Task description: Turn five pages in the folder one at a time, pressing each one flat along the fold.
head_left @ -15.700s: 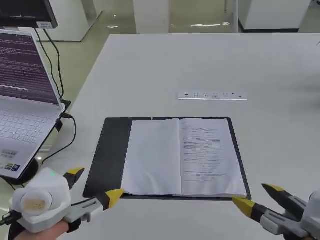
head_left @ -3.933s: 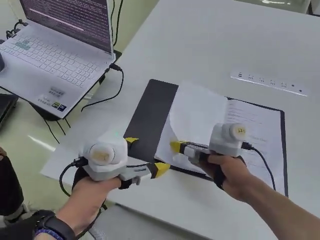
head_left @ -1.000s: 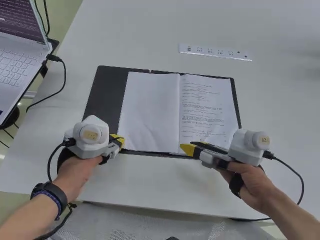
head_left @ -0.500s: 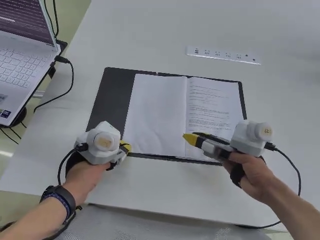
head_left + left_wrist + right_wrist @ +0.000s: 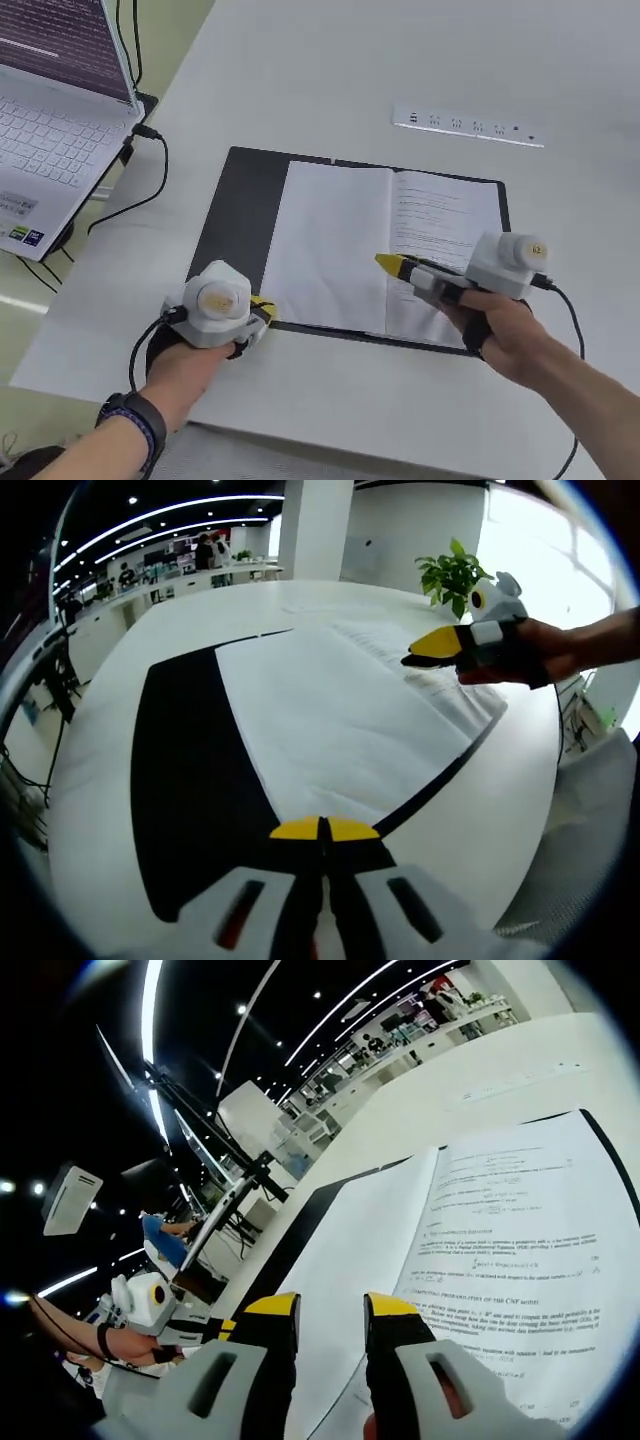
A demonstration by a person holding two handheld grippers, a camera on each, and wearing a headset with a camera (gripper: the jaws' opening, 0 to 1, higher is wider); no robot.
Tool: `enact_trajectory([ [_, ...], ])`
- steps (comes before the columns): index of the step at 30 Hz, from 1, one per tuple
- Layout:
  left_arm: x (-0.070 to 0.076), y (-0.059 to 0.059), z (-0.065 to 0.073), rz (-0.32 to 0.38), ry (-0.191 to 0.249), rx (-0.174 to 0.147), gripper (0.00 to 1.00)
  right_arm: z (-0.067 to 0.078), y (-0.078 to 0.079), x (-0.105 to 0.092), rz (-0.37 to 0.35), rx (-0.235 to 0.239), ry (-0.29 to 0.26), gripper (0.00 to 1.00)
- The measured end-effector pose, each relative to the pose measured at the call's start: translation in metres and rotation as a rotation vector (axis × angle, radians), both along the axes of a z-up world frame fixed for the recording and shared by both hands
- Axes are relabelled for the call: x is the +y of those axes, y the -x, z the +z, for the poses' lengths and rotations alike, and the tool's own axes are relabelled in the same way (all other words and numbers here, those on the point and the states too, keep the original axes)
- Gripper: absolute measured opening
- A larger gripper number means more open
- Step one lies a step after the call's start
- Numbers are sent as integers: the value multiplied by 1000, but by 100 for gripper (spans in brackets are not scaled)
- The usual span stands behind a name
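Right gripper view: folder's blank page (image 5: pixel 365 1225) shows between the parted fingers (image 5: pixel 272 1315).

A white table (image 5: pixel 330 60) spans the head view, with a pale floor (image 5: pixel 20 330) past its left edge. A white power strip (image 5: pixel 468 127) lies flat on the table's far side. An open laptop (image 5: pixel 55 120) stands at the upper left, just off the table's left edge, with a white keyboard and lines of text on a dark screen. A black cable (image 5: pixel 150 185) loops from its right side across the table's edge. In the left gripper view a leafy green plant (image 5: pixel 452 575) stands beyond the table.
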State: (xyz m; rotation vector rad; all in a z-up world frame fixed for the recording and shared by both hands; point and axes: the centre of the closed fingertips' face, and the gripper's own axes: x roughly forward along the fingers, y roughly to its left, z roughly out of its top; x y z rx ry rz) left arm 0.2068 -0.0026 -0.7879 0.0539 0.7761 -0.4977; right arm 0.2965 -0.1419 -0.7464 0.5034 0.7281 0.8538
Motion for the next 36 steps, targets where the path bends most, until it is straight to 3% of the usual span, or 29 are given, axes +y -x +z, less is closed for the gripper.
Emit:
enact_trajectory([
  [10, 0, 1, 0, -9, 8, 8, 0, -8, -29, 5, -101, 27, -29, 15],
  [13, -1, 0, 0, -6, 7, 9, 0, -9, -30, 7, -111, 29, -26, 6],
  [14, -1, 0, 0, -1, 9, 11, 0, -12, -31, 5, -117, 16, -1, 0],
  [20, -2, 0, -1, -12, -8, 12, 0, -5, -39, 4, -136, -5, -40, 0],
  [31, -2, -2, -2, 4, -6, 37, 0, -8, -70, 4, -226, -4, -106, 0],
  [36, -3, -2, -3, -3, -7, 45, 0, -9, -84, 4, -261, -17, -107, 0],
])
